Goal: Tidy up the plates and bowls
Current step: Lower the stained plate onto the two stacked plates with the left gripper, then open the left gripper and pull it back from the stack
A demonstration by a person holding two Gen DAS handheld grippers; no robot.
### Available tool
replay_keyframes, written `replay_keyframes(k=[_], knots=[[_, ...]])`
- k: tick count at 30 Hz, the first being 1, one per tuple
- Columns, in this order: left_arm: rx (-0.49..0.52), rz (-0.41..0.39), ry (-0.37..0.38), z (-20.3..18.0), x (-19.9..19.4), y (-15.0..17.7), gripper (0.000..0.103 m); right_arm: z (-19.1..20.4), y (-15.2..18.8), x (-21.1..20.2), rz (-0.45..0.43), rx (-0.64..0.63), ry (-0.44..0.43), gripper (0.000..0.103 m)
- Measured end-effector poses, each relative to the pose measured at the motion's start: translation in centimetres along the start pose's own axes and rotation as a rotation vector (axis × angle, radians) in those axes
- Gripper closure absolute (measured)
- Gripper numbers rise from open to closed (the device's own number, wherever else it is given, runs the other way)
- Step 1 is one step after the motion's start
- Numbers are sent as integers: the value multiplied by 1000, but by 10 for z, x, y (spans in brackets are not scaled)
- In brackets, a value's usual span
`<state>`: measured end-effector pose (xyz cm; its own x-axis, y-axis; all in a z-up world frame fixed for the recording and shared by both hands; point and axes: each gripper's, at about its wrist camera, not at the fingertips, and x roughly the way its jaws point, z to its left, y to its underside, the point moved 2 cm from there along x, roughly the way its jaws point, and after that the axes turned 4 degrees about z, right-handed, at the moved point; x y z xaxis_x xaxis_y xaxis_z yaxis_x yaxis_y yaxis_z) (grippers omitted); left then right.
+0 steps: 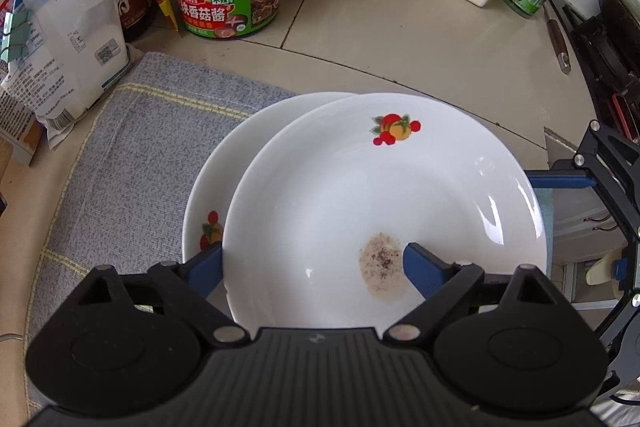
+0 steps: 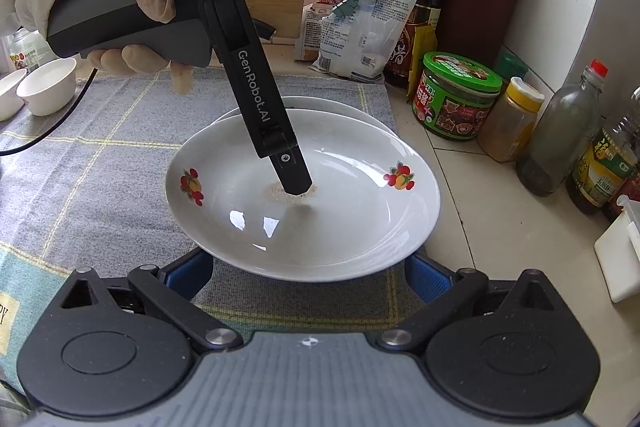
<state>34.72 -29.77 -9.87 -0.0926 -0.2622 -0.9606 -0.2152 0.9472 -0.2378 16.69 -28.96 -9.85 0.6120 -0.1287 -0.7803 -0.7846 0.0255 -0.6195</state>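
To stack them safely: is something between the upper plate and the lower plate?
Yes. One finger of the left gripper sits outside the rim of the upper plate, over the lower plate, seemingly between them. Nothing else visible does.

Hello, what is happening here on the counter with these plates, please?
A person with gloved hands is stacking two white fruit-patterned plates on a grey checked cloth. The upper plate lies off-centre on the lower plate. The left tongs straddle the upper plate's rim without pressing it, one finger over a brownish residue spot. The right tongs are open, with their fingers under the upper plate's near edge. Two small white bowls wait behind.
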Motion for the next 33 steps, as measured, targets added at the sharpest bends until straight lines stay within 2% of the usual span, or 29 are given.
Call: replay_keyframes(k=[16, 29, 33], knots=[[-9, -28, -1, 6, -9, 5, 9, 0, -2, -1, -1, -8, 13, 0], [-12, -49, -40, 8, -21, 11, 6, 1, -6, 1, -15, -3, -2, 0], [-24, -79, -39, 11, -26, 15, 6, 1, -6, 1, -16, -5, 9, 0]])
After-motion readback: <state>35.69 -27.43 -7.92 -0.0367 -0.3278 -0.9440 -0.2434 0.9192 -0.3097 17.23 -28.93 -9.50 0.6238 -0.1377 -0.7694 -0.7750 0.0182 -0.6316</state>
